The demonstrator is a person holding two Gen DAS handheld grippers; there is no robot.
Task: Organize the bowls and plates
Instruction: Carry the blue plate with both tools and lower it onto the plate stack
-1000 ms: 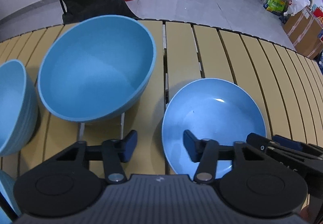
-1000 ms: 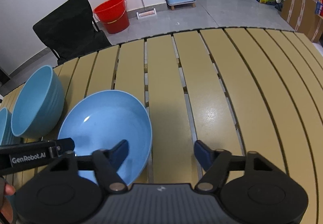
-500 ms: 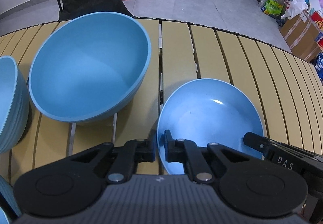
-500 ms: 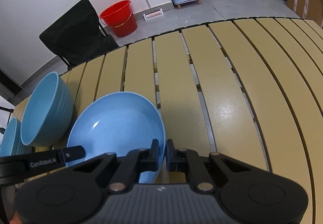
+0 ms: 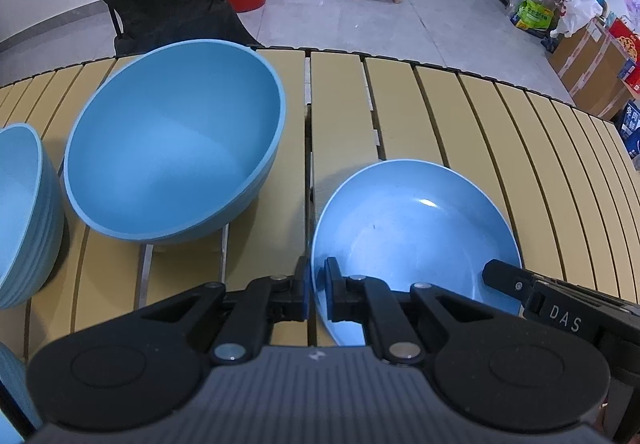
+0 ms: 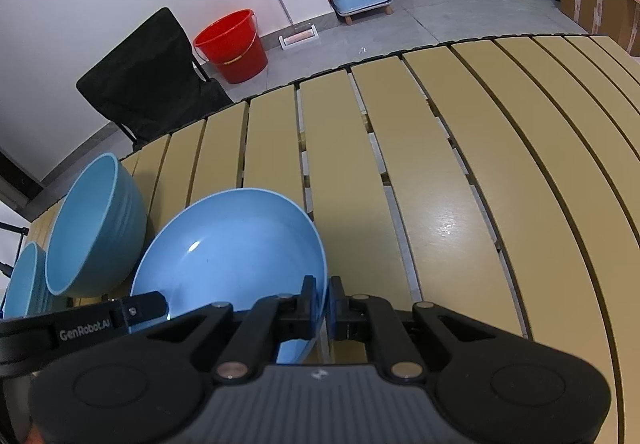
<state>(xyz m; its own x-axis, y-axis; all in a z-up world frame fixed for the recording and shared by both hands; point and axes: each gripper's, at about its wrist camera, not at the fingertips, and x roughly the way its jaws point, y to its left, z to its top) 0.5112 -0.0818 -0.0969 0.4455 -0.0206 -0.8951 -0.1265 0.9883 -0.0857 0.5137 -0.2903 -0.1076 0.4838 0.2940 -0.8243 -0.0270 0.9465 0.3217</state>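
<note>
The shallow blue plate (image 5: 412,240) sits between both tools, near the table's front edge. The left gripper (image 5: 316,286) pinches its left rim, the right gripper (image 6: 322,304) its right rim, jaws narrowed onto the edge. The big blue bowl (image 5: 176,152), likely the destination, lies to the left, toward the table's far edge, nearer the left hand. The slatted table (image 6: 460,172) stands on grey floor, a black chair (image 6: 152,84) and red bucket (image 6: 232,44) beyond.

Left tongs (image 5: 316,294): matte black linkage arms, silver pivot screws, blue-edged pads, ribbed grey housing with small white logo. Right tongs (image 6: 322,308): same build. Side bars lettered "DAS" and "GenRobot.AI".
</note>
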